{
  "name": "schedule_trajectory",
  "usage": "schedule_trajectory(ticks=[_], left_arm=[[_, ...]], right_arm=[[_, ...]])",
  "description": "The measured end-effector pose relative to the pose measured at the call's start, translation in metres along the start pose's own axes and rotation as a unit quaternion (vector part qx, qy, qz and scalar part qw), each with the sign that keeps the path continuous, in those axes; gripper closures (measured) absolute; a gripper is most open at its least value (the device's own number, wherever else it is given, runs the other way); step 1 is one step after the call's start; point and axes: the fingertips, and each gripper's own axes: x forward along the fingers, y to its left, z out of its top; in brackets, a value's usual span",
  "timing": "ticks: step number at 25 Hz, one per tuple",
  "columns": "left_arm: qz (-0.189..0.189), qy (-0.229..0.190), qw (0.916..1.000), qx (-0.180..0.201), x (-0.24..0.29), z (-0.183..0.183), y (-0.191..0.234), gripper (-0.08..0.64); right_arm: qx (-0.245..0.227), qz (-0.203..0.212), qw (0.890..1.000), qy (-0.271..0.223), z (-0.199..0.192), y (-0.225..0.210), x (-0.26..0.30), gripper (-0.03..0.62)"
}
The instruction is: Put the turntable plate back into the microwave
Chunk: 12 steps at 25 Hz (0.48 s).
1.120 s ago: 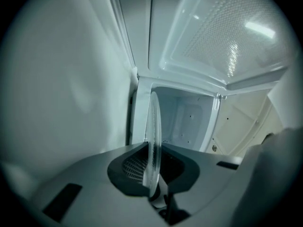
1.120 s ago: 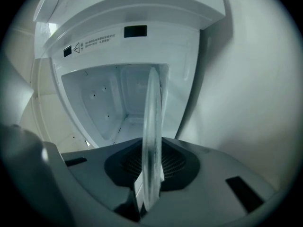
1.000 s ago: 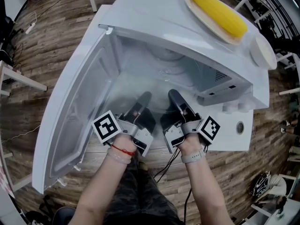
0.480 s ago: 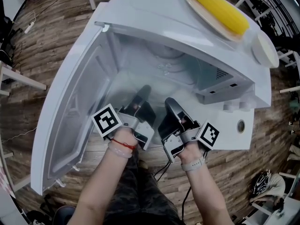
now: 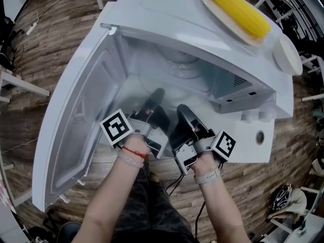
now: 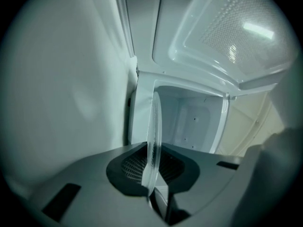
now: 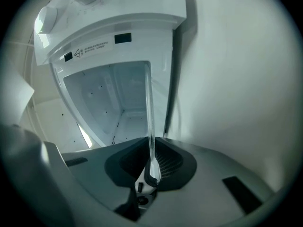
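You are pinching the glass turntable plate (image 6: 154, 136) by its near rim with both tools: the left gripper (image 5: 155, 97) and right gripper (image 5: 182, 110) are each clamping it edge-on. It is sitting inside the microwave (image 5: 167, 14) cavity opening. The door (image 5: 76, 120) is hanging open at left. A corn cob (image 5: 236, 11) is lying on top, far right.

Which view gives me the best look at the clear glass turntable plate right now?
The left gripper view: the clear glass turntable plate stands edge-on, its rim clamped between the left gripper's jaws. The right gripper view shows the same, thinner, in the right gripper. The head view gives only faint glints inside the white microwave.
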Motion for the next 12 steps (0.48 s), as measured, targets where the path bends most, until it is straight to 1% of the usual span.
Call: schedule_trajectory(ticks=[6, 12], left_arm=[[0.016, 0.018, 0.9992, 0.032, -0.001, -0.008, -0.001, 0.526], [0.017, 0.011, 0.9995, 0.026, -0.005, -0.003, -0.002, 0.523]], right_arm=[[0.001, 0.0, 1.0, -0.014, 0.008, 0.0, 0.006, 0.54], [0.001, 0.003, 1.0, -0.014, 0.008, 0.001, 0.018, 0.54]])
